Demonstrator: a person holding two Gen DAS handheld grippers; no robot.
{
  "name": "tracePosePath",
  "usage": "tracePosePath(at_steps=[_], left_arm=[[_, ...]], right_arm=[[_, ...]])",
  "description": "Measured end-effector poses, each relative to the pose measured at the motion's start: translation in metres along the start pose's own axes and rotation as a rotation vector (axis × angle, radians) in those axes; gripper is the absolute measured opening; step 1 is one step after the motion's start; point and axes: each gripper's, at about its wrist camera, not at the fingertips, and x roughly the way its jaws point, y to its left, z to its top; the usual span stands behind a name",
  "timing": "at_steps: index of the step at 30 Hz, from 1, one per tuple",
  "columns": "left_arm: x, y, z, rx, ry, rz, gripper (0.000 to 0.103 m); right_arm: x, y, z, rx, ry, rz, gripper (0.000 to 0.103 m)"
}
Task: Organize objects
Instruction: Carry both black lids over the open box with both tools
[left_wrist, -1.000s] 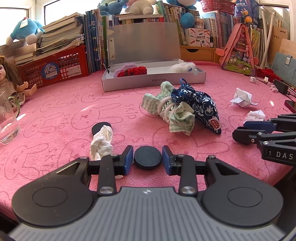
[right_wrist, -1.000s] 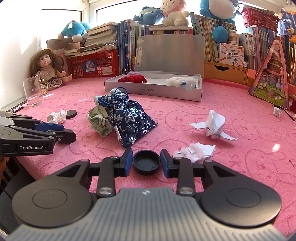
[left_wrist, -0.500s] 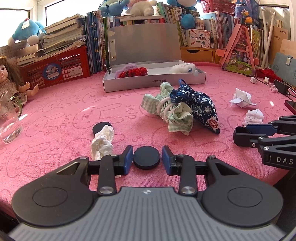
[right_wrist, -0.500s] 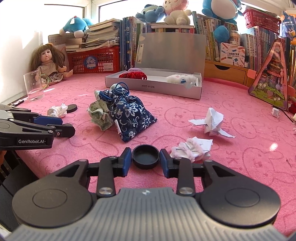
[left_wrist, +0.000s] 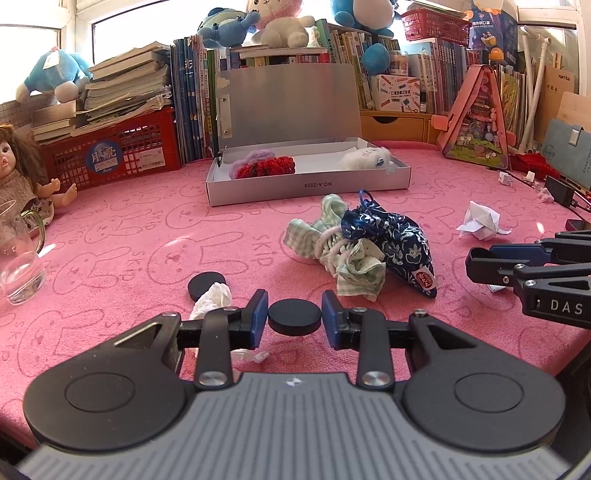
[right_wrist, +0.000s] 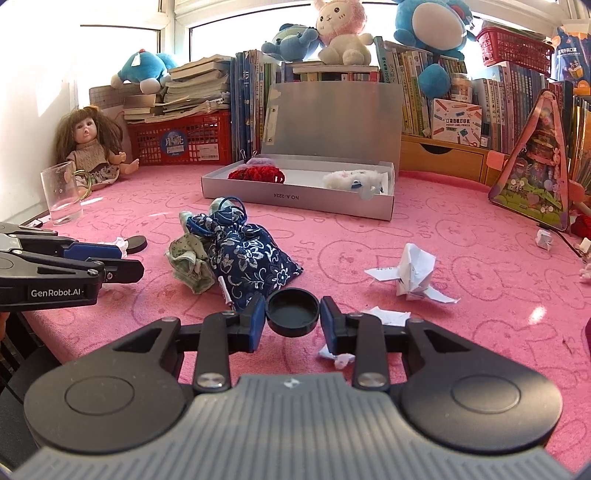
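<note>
My left gripper (left_wrist: 294, 317) is shut on a flat black disc (left_wrist: 294, 316) and holds it above the pink table's near edge. My right gripper (right_wrist: 293, 312) is shut on a black round cap (right_wrist: 293, 312), hollow side up, held a little above the table. A blue floral pouch (left_wrist: 391, 240) and a green checked cloth (left_wrist: 332, 251) lie mid-table; the pouch also shows in the right wrist view (right_wrist: 247, 254). An open grey box (left_wrist: 306, 181) with red yarn and a white plush stands behind.
Another black disc (left_wrist: 207, 286) and a crumpled tissue (left_wrist: 212, 299) lie at left. Crumpled paper (right_wrist: 413, 273) lies at right. A glass (right_wrist: 61, 195) and a doll (right_wrist: 90, 147) are far left. Books, a red crate (left_wrist: 110, 155) and plush toys line the back.
Both grippers have risen slightly with their black pieces still held, and the right one has moved forward over the table. The table objects have not moved.
</note>
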Motion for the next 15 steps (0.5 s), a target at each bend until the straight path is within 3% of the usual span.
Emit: tracePosePath(at_steps=[9,15], left_arm=[[0.012,0.011,0.038,-0.049,-0.038,-0.003,0.037],[0.027,0.022,0.08,-0.047,-0.09,0.01,0.037]], right_arm=[[0.021,-0.011,0.044,0.022,-0.006,-0.105,0.038],[0.042,-0.04,0.077,0.123,-0.01,-0.097,0.038]])
